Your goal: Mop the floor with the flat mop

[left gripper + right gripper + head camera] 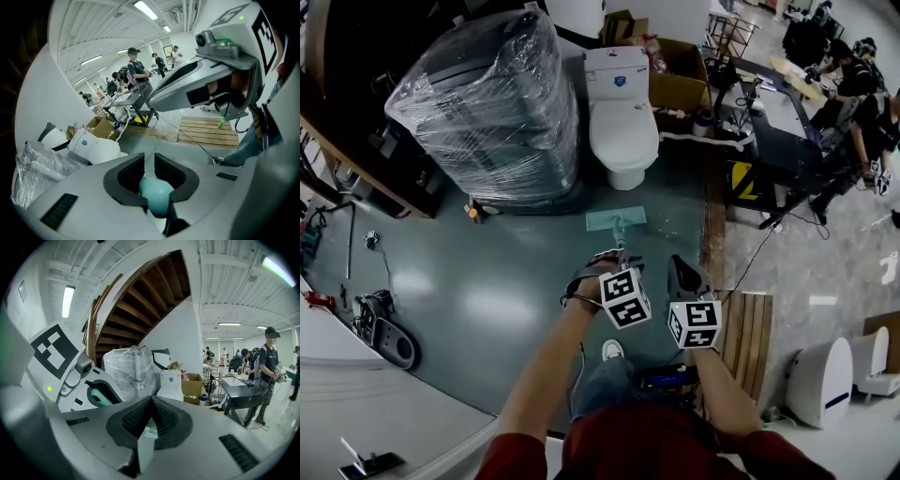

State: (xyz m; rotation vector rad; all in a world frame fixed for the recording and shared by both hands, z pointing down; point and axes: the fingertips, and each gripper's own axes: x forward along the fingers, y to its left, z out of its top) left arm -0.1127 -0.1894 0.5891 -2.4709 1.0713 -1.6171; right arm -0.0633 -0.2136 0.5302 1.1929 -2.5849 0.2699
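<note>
The flat mop's teal head (616, 219) lies flat on the grey-green floor just in front of the white toilet (620, 112). Its pole runs back toward me, steeply foreshortened. My left gripper (612, 262) is shut on the teal rounded handle end (155, 194), which fills the gap between its jaws (149, 165). Beside it to the right, my right gripper (681, 269) is shut on the grey pole (146, 446), which drops below its closed jaws (151, 400). The right gripper view also catches the left gripper (93, 391) with the teal grip in it.
A plastic-wrapped bulky load (492, 103) stands left of the toilet, and an open cardboard box (680, 80) to its right. A wooden pallet (750, 328) lies at my right. People work around a black table (783, 117). Tools (382, 323) sit on the floor left.
</note>
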